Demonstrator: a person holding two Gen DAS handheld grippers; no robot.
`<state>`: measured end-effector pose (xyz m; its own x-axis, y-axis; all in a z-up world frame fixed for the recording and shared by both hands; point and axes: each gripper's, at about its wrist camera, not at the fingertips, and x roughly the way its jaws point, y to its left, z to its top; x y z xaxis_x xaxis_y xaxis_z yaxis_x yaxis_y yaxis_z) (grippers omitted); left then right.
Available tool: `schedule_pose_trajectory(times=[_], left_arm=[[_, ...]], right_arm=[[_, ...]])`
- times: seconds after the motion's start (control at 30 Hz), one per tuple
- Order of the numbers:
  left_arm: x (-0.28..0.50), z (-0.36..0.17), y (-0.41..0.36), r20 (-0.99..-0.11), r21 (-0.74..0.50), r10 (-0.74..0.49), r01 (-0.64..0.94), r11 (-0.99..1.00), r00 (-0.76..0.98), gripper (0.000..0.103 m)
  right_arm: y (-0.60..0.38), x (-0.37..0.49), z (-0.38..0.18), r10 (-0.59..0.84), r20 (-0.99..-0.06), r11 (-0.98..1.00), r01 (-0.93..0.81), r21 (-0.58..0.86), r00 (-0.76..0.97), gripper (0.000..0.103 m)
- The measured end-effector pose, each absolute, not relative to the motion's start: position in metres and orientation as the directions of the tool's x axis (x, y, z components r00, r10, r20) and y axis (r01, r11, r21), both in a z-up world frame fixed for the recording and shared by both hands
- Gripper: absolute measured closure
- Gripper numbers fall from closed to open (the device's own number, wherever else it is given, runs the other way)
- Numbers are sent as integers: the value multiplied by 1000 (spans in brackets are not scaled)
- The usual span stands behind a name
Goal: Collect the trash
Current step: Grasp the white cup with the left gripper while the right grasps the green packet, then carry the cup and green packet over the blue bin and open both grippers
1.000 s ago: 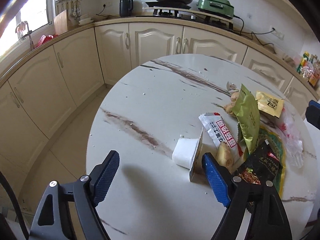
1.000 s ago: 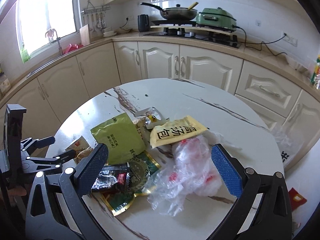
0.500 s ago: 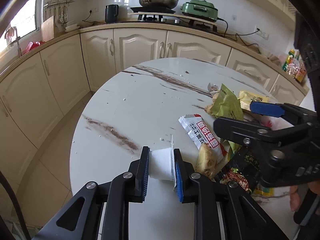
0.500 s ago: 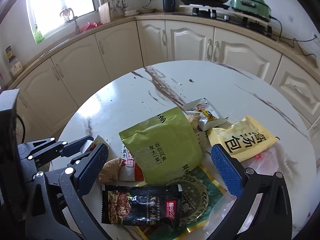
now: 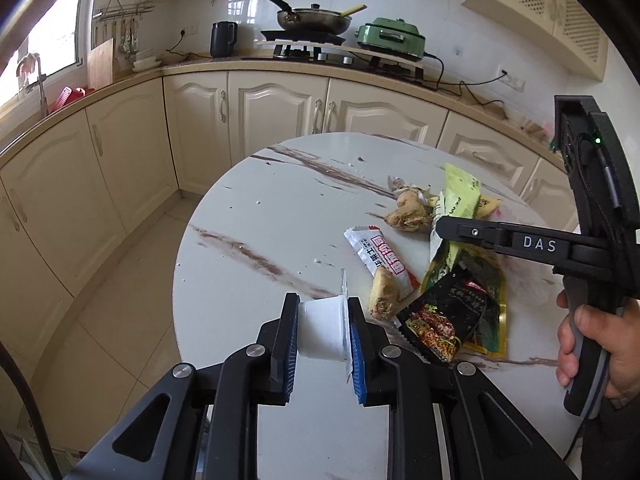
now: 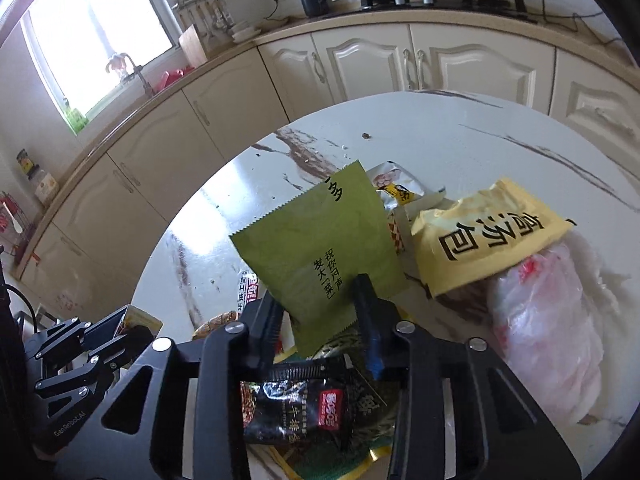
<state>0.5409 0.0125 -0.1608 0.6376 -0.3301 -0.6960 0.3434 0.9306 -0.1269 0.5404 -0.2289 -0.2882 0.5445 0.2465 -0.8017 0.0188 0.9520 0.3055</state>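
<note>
Marble table [image 5: 248,280] (round), cream kitchen cabinets [image 5: 276,112]

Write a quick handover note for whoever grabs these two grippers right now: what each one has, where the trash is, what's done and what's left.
Left gripper: shut on the small white plastic cup with its peeled foil lid, at the near edge of the round marble table.
Right gripper: jaws closing around the flat green paper pouch; it stands between the pads.
Still on the table: yellow soup sachet, black snack wrapper, white-and-red wrapper, crumpled clear plastic bag, ginger pieces.
Done: two pieces gripped. Left: bin them, then clear the pile. No bin in view.
</note>
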Motion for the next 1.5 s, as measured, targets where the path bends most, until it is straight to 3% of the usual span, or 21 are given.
schedule_pose_trajectory(times=[0.13, 0.33, 0.43, 0.7, 1.03, 1.23, 1.5], left_arm=[[528, -150, 12, -690, -126, -338, 353, 927, 640, 84], [509, -140, 8, -690, -126, -337, 352, 927, 641, 84], [505, -136, 10, -690, -133, -342, 353, 926, 638, 84], [479, -113, 23, -639, -197, -410, 377, 905, 651, 85], [408, -99, 113, -598, -213, -328, 249, 945, 731, 85], [374, -126, 190, -648, -219, -217, 94, 971, 730, 85], [369, -199, 266, -749, -257, -155, -67, 964, 644, 85]], right_arm=[[-246, 527, -284, 290, -778, 927, 38, 373, 557, 84], [-263, 514, -283, 303, -756, 897, 94, 432, 581, 80], [-266, 512, -280, 280, -754, 899, 113, 423, 594, 99], [-256, 481, -227, 237, -679, 923, 57, 381, 695, 99], [-143, 449, -168, 401, -593, 905, -200, 376, 699, 99], [-41, 451, -198, 519, -617, 855, -338, 394, 591, 99], [67, 471, -305, 558, -734, 821, -390, 418, 387, 99]])
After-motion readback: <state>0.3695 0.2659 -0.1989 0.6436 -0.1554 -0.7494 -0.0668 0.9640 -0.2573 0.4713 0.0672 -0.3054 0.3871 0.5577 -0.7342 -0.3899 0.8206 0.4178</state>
